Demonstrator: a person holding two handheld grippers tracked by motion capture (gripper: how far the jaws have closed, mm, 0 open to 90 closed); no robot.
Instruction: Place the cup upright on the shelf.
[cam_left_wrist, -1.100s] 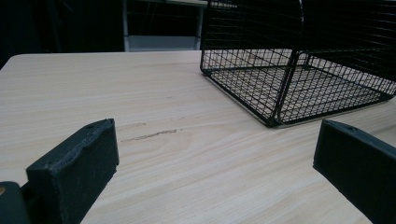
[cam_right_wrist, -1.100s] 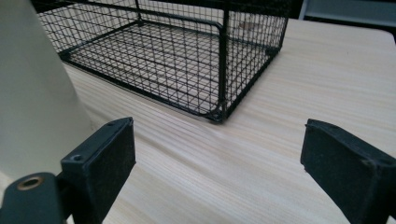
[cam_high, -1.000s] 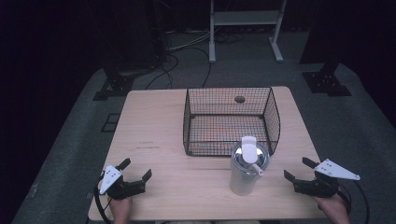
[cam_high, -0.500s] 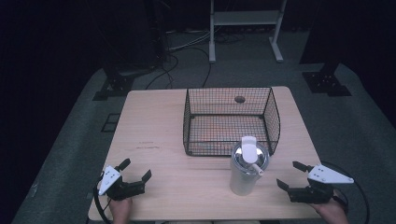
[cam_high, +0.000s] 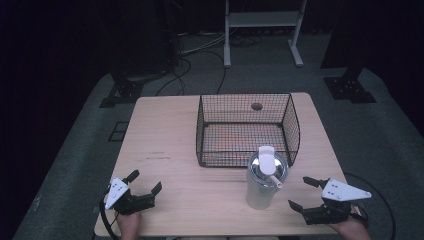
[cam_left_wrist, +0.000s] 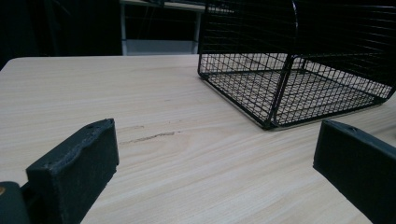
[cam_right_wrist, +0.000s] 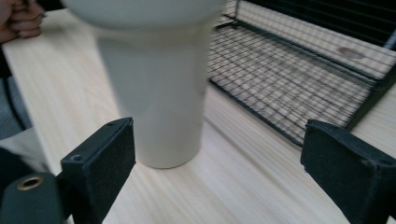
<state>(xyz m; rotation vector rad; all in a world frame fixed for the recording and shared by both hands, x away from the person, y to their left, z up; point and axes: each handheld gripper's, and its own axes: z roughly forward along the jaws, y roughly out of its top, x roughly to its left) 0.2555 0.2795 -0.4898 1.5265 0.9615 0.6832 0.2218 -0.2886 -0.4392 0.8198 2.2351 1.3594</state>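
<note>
Right gripper (cam_high: 306, 194) jaws wide open, near the upright tumbler (cam_high: 265, 177), not touching. Left gripper (cam_high: 145, 182) jaws open, empty, on the surface (cam_high: 165, 140). Wire basket (cam_high: 246, 129) just behind the tumbler.

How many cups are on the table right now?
1: a lidded cup standing upright on the table just in front of the wire basket, near the open right gripper. The basket looks empty.

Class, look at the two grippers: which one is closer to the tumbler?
The right gripper. Its open jaws point at the tumbler just beside it, while the left gripper sits at the table's opposite near corner, far from it.
</note>
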